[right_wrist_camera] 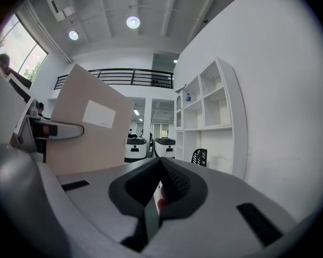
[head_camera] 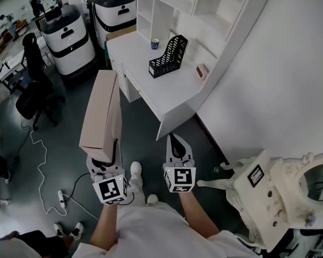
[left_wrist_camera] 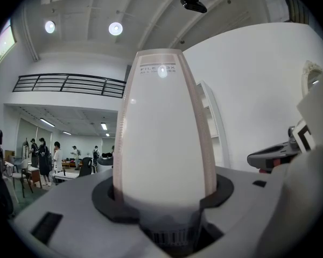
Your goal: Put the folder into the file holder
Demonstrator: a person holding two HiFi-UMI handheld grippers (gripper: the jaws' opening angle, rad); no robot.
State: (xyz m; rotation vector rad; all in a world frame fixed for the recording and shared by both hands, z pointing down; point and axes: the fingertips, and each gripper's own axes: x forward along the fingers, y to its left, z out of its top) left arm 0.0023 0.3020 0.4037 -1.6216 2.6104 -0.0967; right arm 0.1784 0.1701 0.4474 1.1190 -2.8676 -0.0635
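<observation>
Boxy beige folder (head_camera: pixel 101 114) (matte), black mesh file holder (head_camera: pixel 168 57)

A white desk (head_camera: pixel 169 98) stands against a white shelf (head_camera: pixel 204 7). A blue cup (head_camera: pixel 155 43) sits near the tabletop's far edge, a small pink box (head_camera: pixel 202 71) at its right edge by the shelf. Beyond the desk stand two white machines (head_camera: pixel 70 34); a black chair (head_camera: pixel 35 90) and a power strip (head_camera: pixel 61 198) are on the floor

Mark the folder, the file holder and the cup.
folder (head_camera: pixel 102 112), head view, broad side face
file holder (head_camera: pixel 168 59), head view, mesh side wall
cup (head_camera: pixel 155 43), head view, outer wall
</observation>
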